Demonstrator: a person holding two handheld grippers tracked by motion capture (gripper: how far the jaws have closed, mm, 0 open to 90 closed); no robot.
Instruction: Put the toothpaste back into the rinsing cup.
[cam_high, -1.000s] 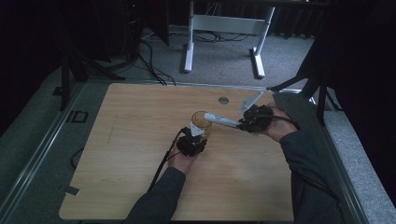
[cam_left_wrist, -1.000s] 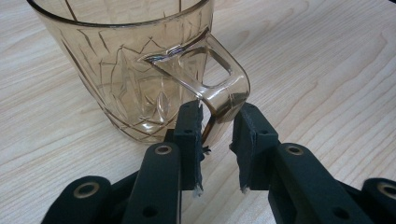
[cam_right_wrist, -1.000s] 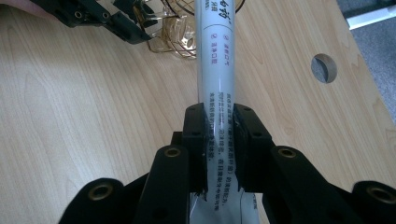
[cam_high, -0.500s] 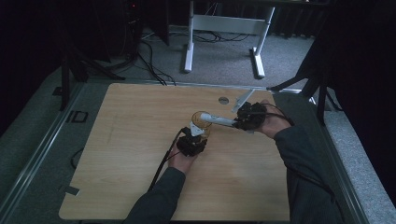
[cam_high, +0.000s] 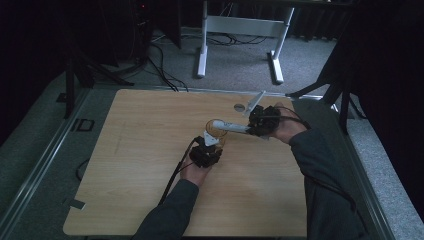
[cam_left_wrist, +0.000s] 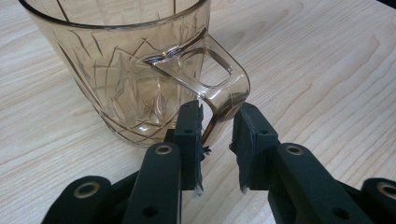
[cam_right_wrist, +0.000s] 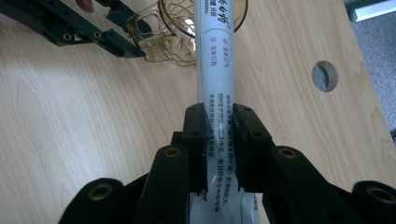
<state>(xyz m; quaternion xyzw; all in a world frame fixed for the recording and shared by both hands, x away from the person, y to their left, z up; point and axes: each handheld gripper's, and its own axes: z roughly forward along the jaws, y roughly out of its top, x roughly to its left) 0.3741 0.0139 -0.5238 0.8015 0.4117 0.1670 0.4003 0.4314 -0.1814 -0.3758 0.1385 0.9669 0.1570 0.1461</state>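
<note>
On the table: amber glass mug (cam_high: 216, 131) is the landmark, roughly mid-board, a bit toward the far-right side of the wooden table (cam_high: 150, 200).
Mug: upright on the wood, cut-glass pattern, handle pointing back toward the person.
Left gripper: left gripper (cam_left_wrist: 218, 122) sits just on the person's side of the mug, jaws pinched narrow onto the handle (cam_left_wrist: 224, 93), so it looks like it's steadying the mug.
Right gripper: right gripper (cam_right_wrist: 219, 122) is off to the right of the mug, jaws clamped tight on the white tube (cam_right_wrist: 215, 60) (toothpaste-looking, printed text on it).
Tube: lying near level, far end reaching over the mug's rim.
Done so far: mug gripped, tube gripped and brought to the mouth of the mug, I'd say.
What's left: my guess is tip the tube down into the mug and let go; it isn't resting inside by itself yet.
High view extra: shows both forearms, the whole board and the small round hole (cam_high: 239, 107) beyond the mug.
Left gripper view extra: close look at the handle pinch, which the high view can't resolve.
Right gripper view extra: tube print and how it lines up over the mug's opening.
</note>
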